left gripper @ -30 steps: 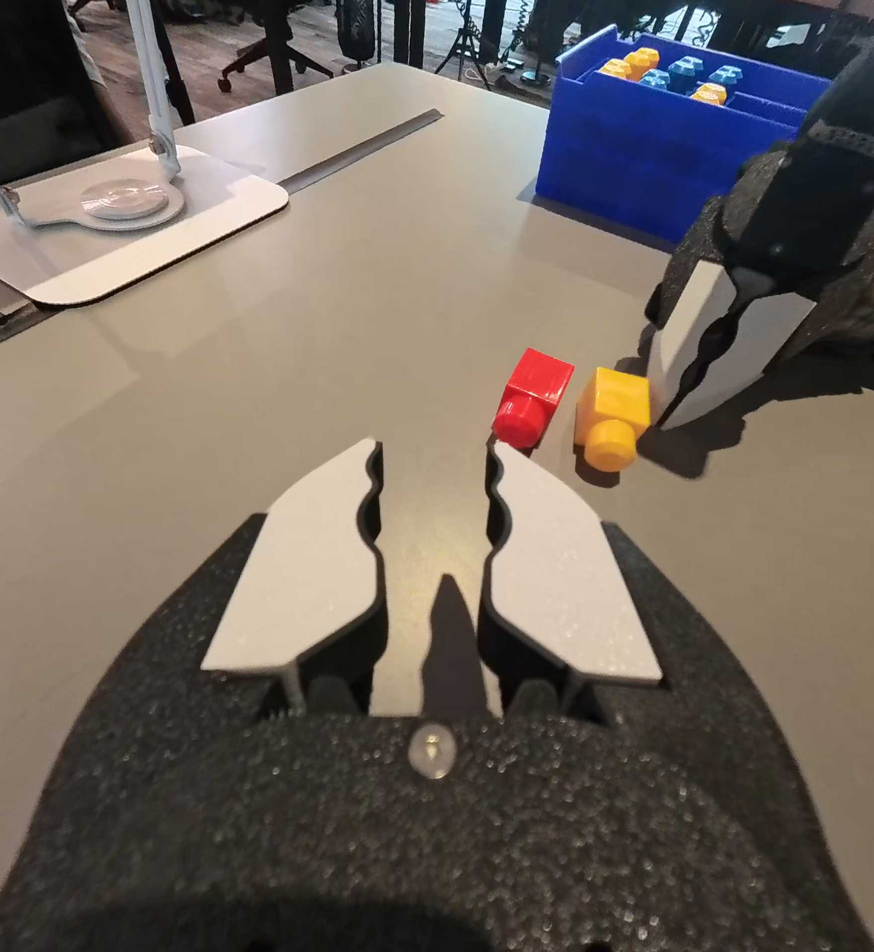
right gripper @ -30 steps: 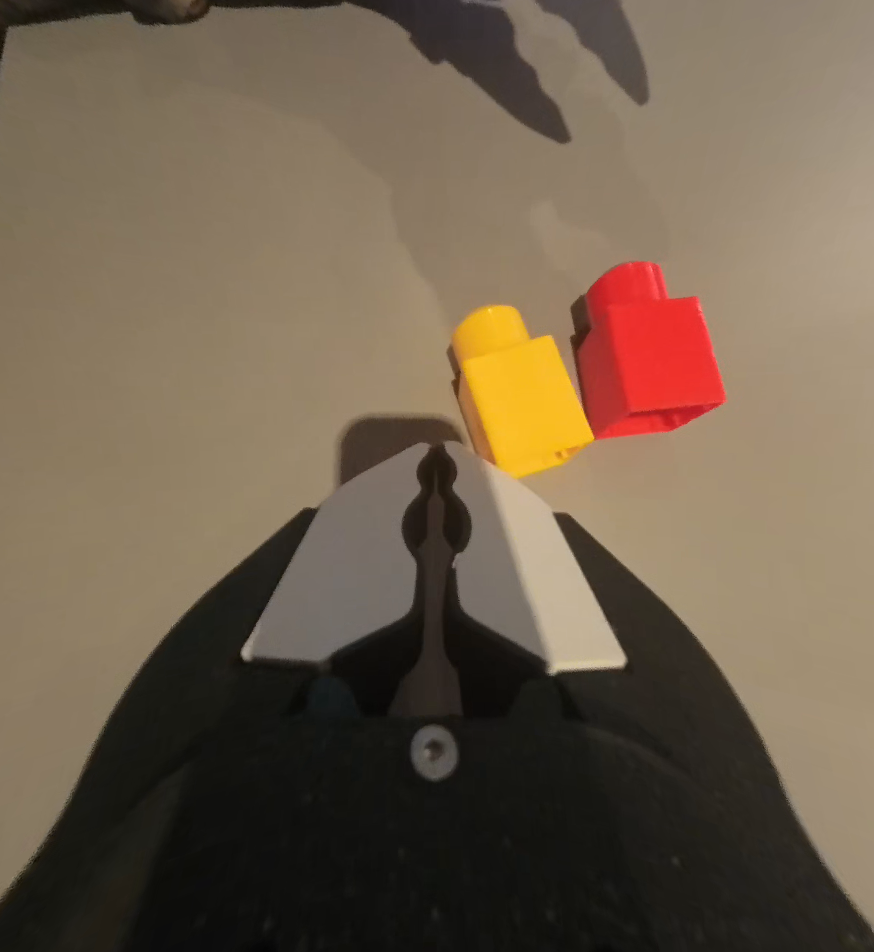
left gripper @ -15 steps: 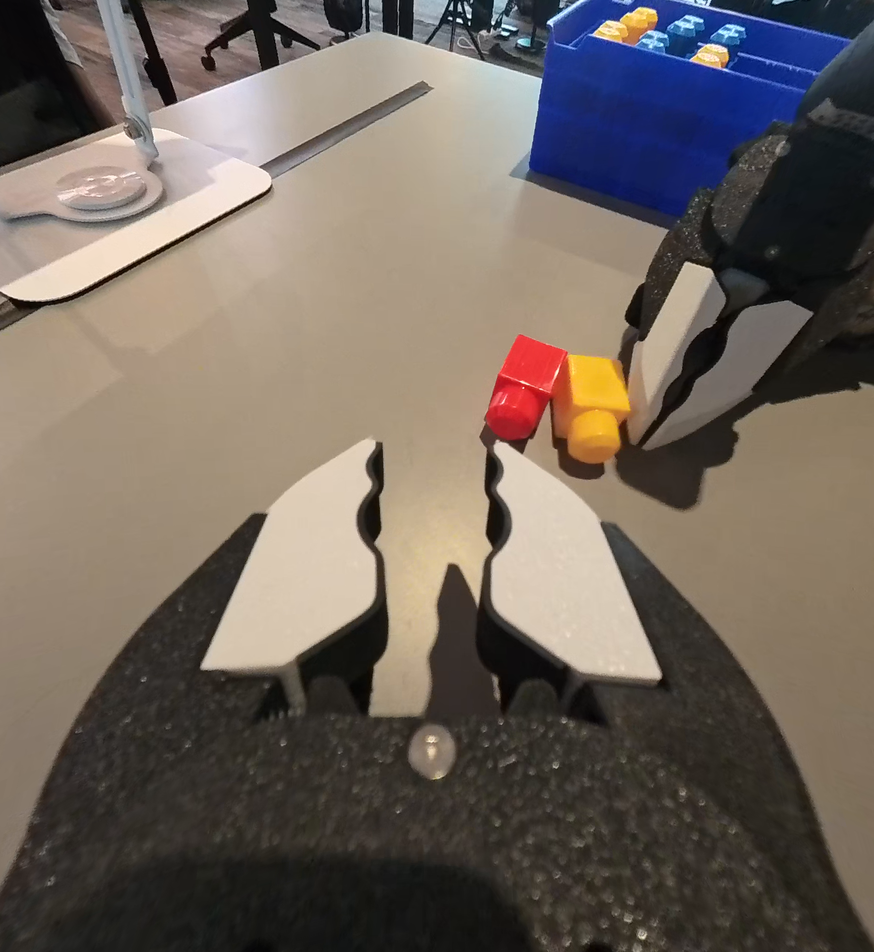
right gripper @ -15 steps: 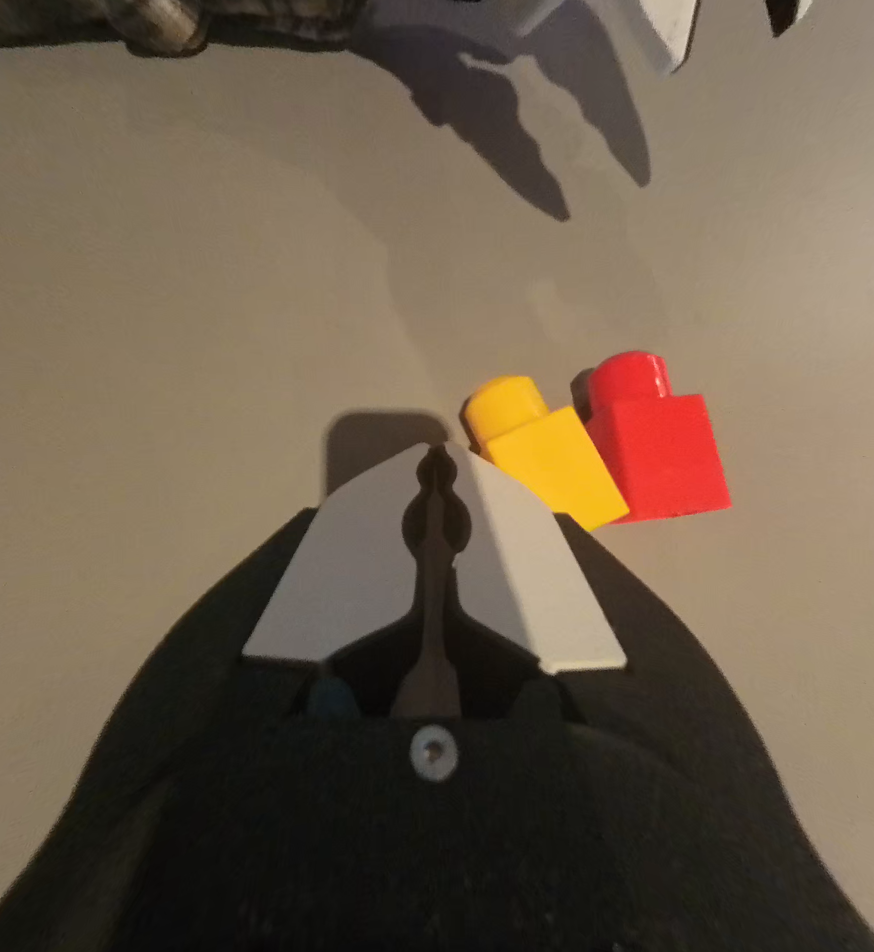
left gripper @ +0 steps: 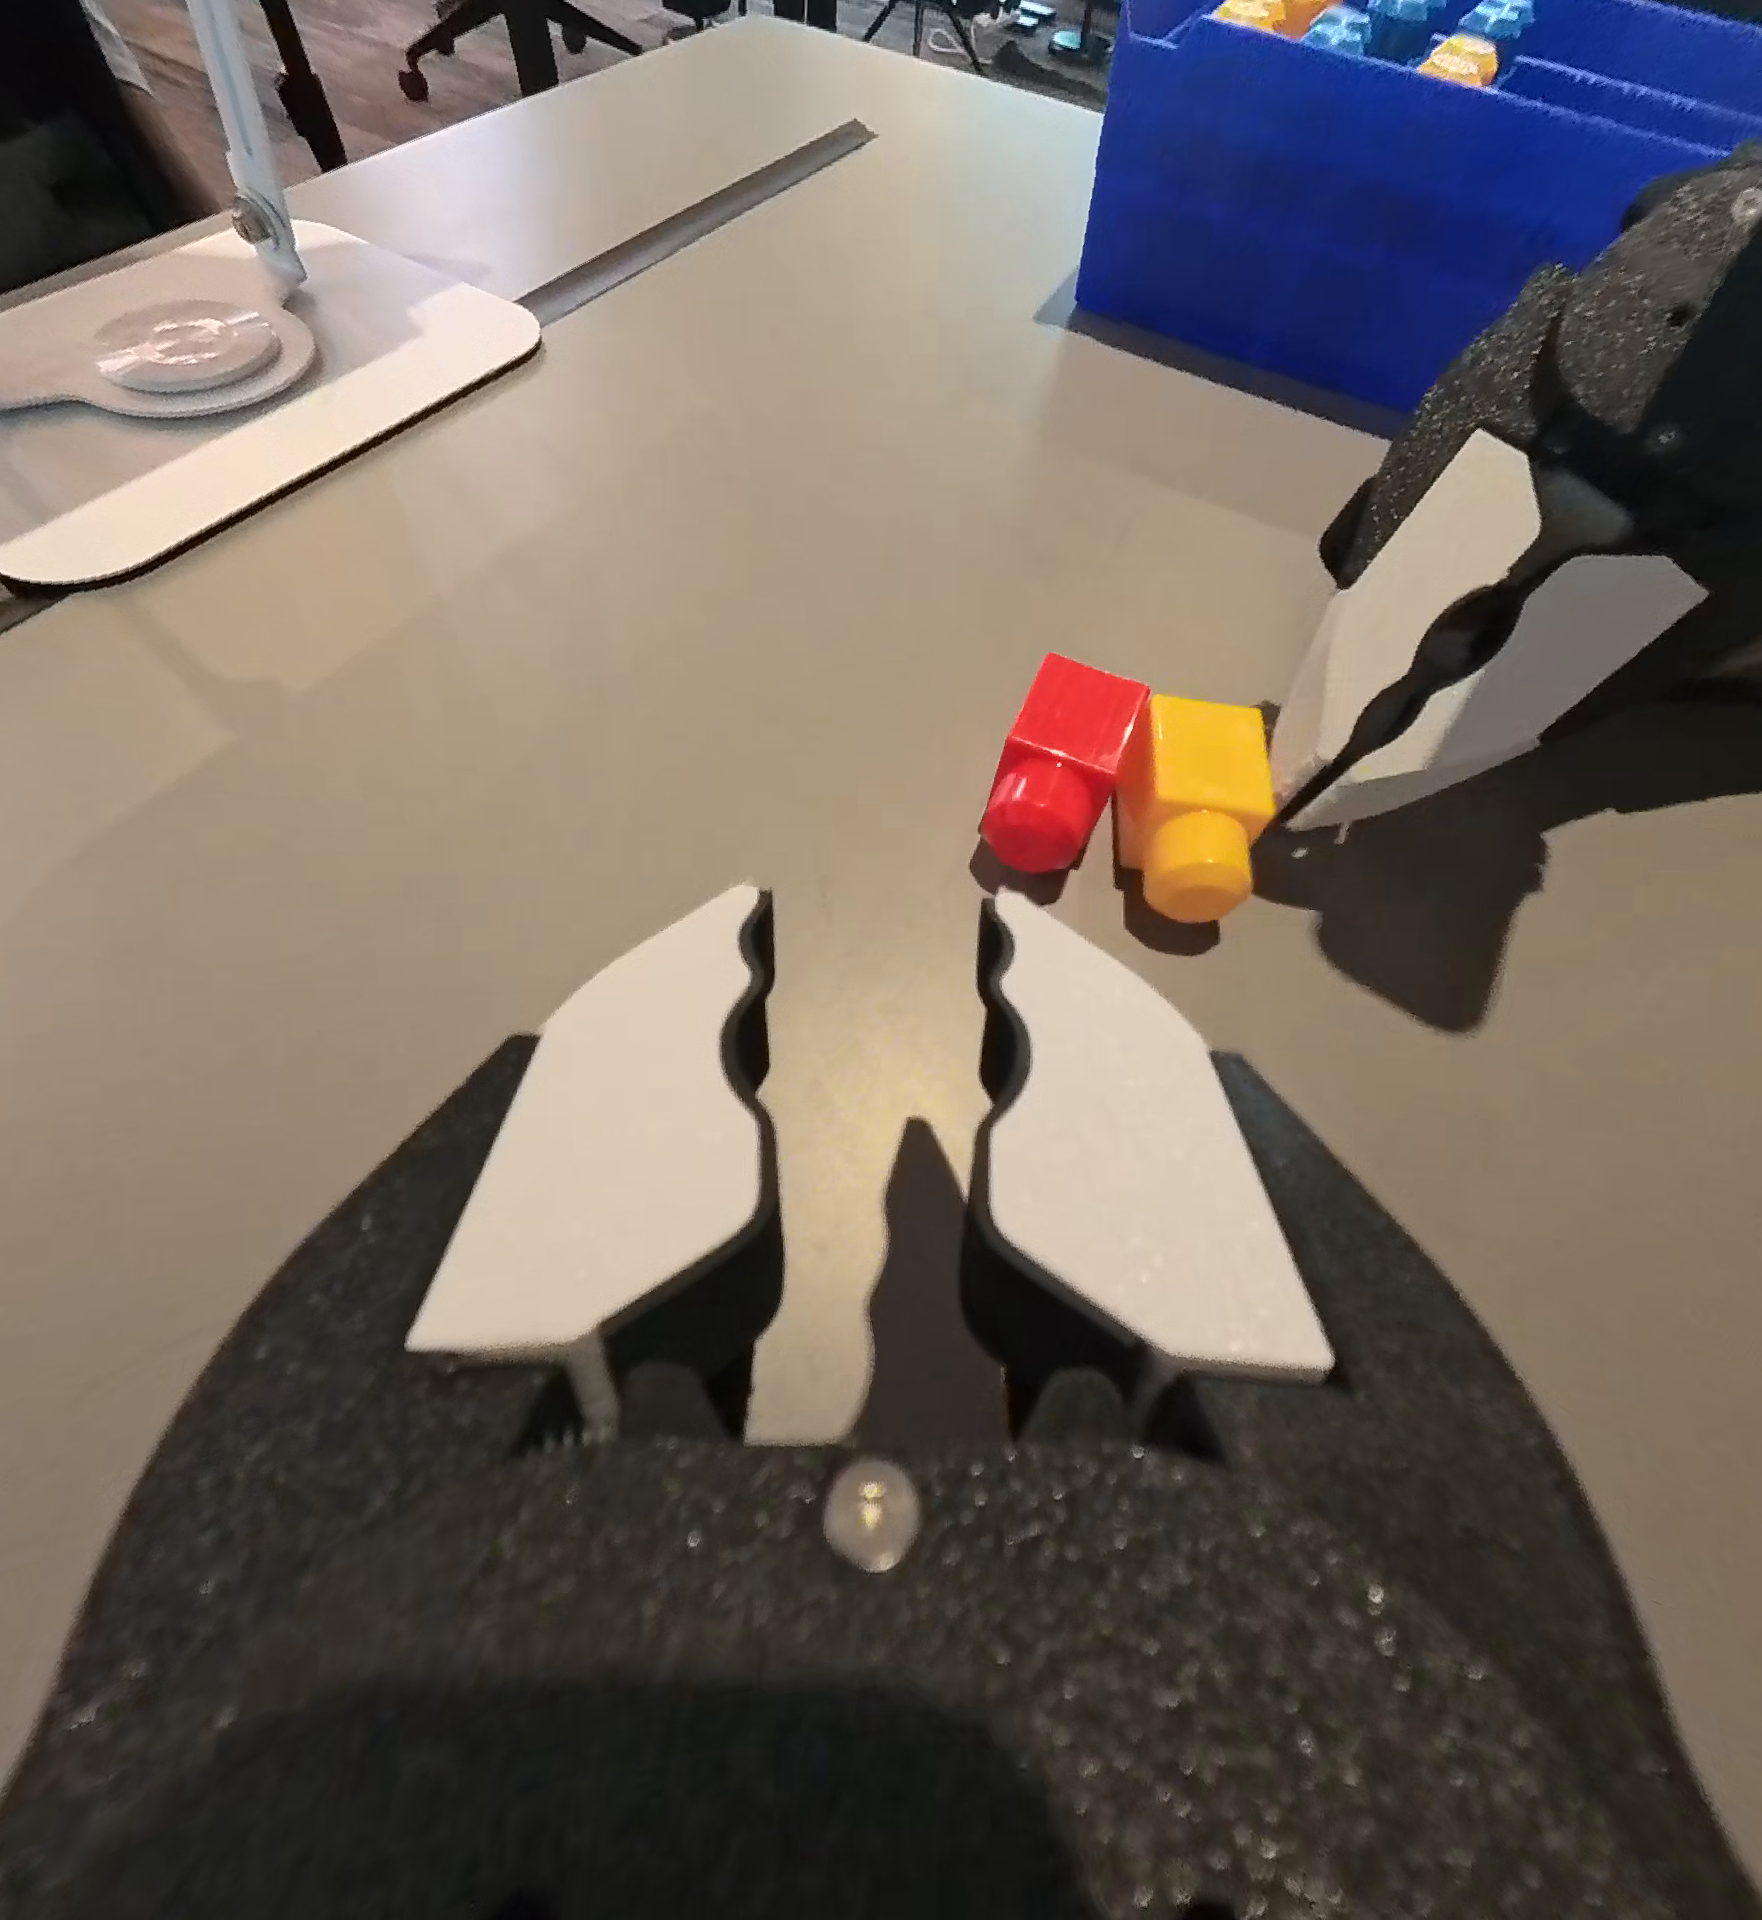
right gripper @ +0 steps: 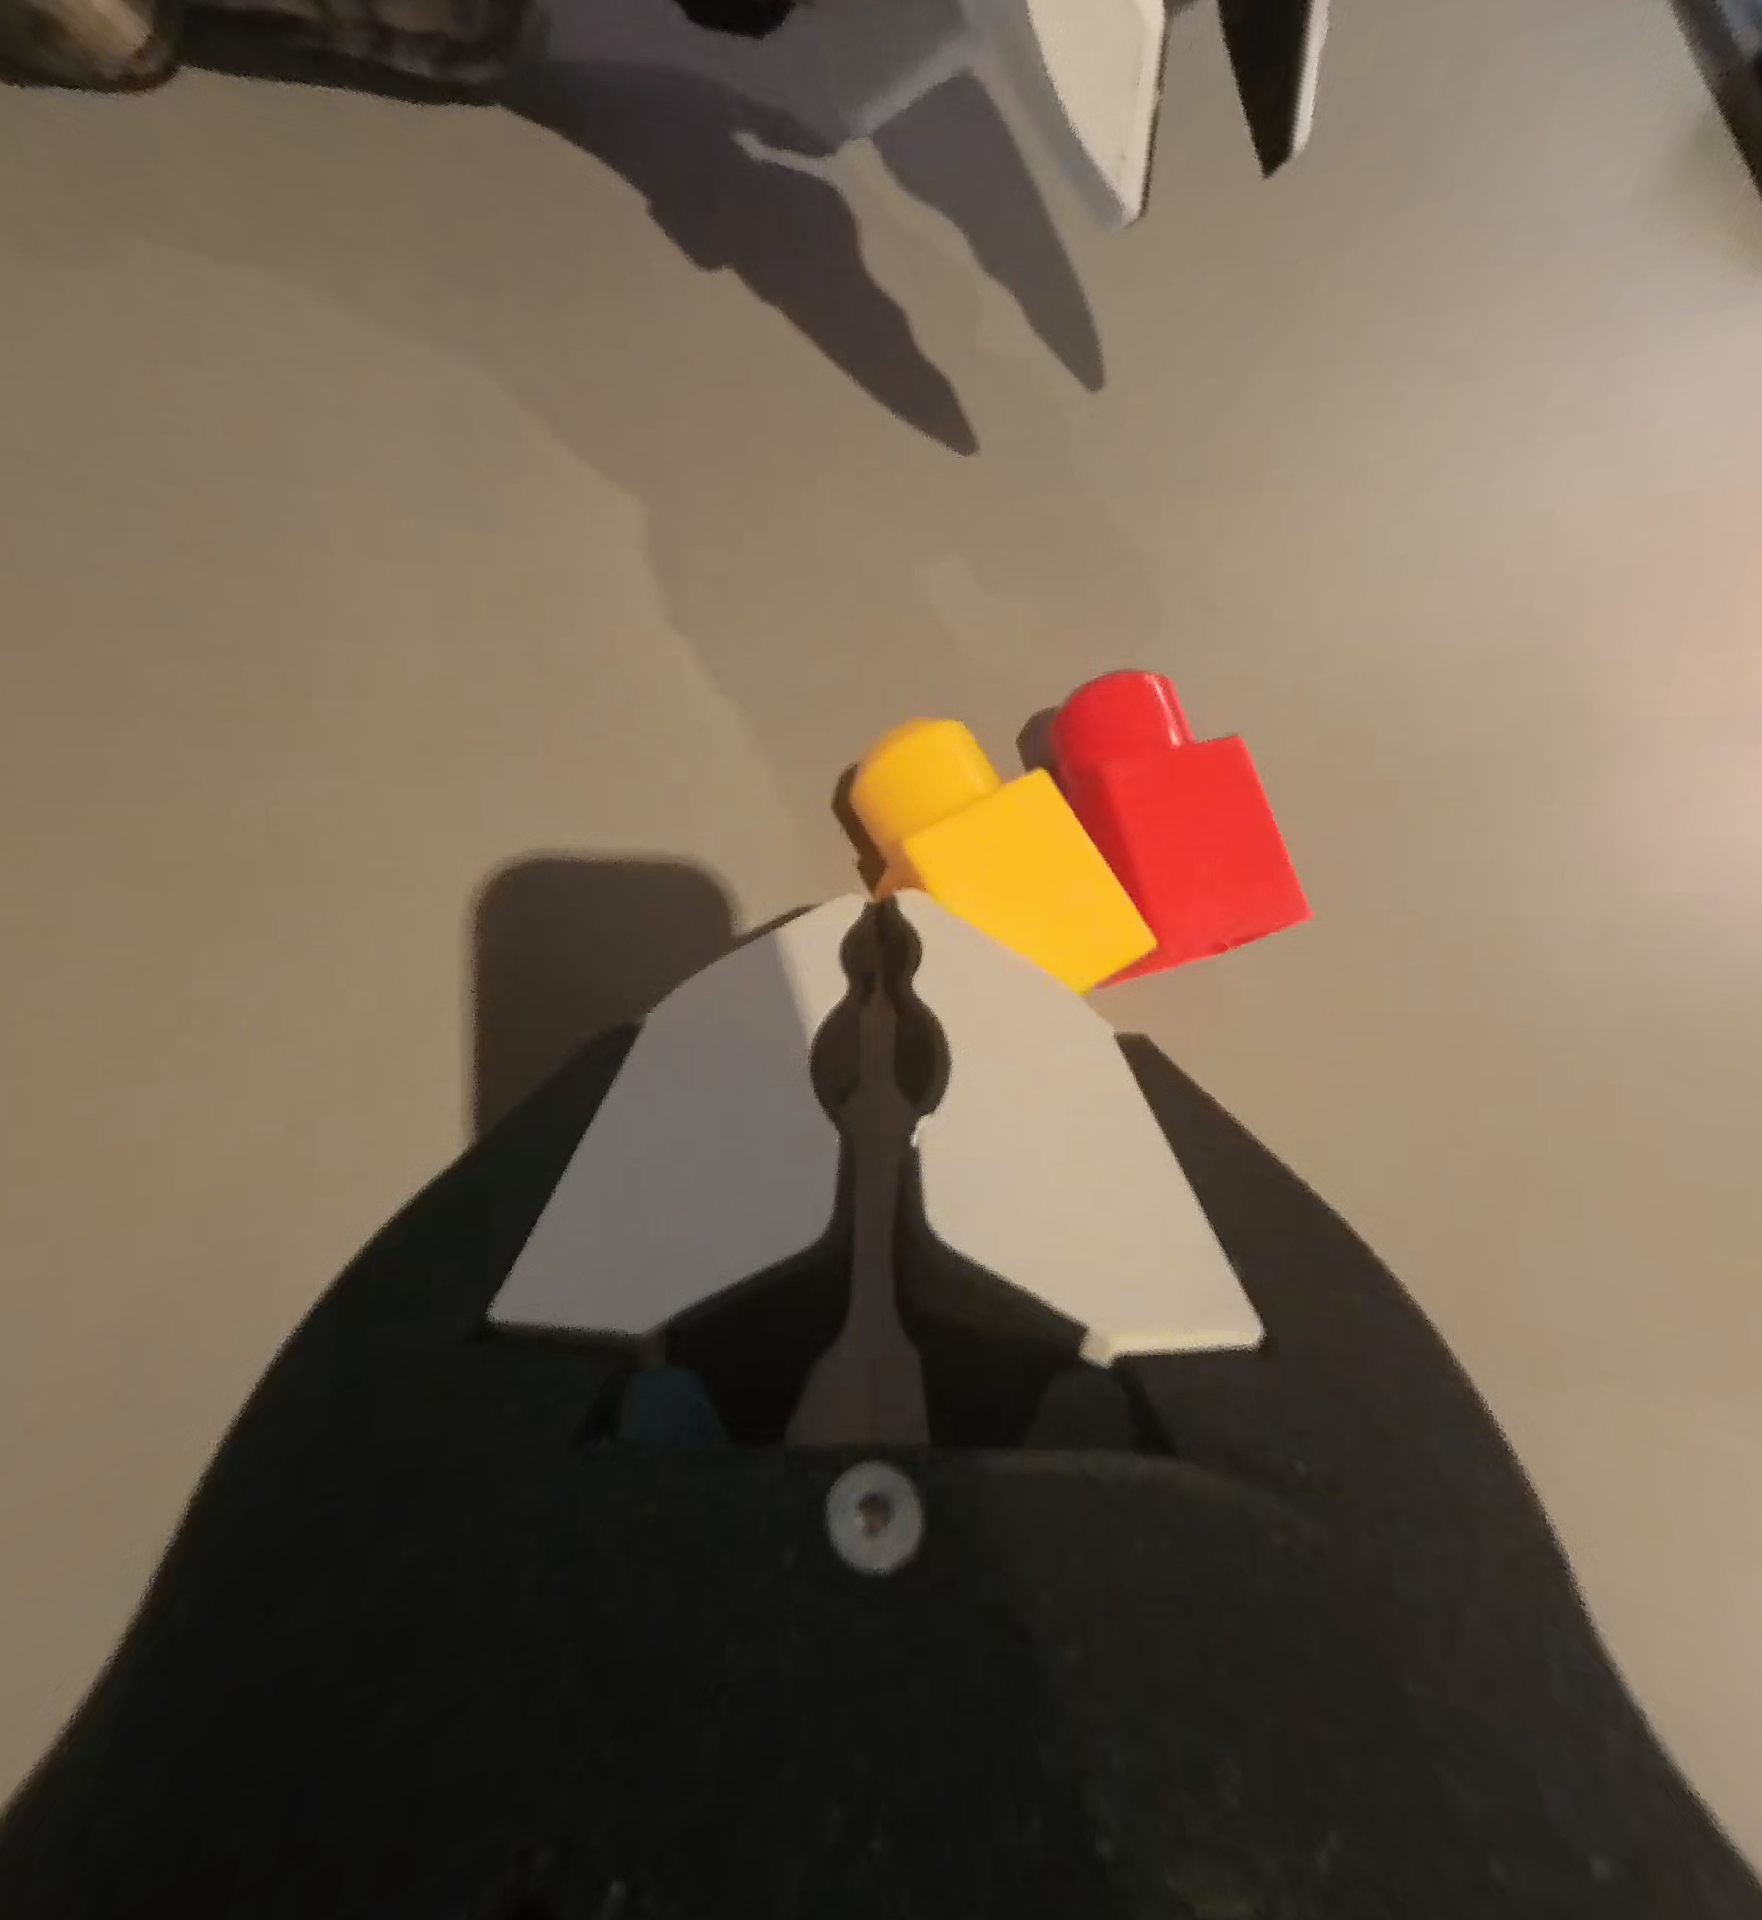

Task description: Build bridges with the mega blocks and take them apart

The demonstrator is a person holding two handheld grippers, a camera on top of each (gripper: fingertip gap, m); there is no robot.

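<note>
A red block [left gripper: 1064, 764] and a yellow block [left gripper: 1197, 800] lie on their sides on the grey table [left gripper: 648, 623], touching each other, studs pointing toward my left gripper. My left gripper [left gripper: 875, 909] is open and empty, just short of the red block. My right gripper [left gripper: 1292, 805] is shut and empty, its tip pressed against the yellow block's side. In the right wrist view the right gripper [right gripper: 879, 906] touches the yellow block [right gripper: 1012, 883], with the red block [right gripper: 1183, 831] beyond it and the left gripper [right gripper: 1199, 187] at the top.
A blue bin [left gripper: 1376, 197] with several blue and orange blocks stands at the back right. A white stand base [left gripper: 212, 384] with a metal post sits at the back left. A metal strip [left gripper: 700, 223] runs across the far table. One gripper's finger ends stand about 12 cm off the other's.
My shut right gripper has pushed the yellow block left until it touches the red block, and both blocks have turned a little. My left gripper has drawn nearer to them.
</note>
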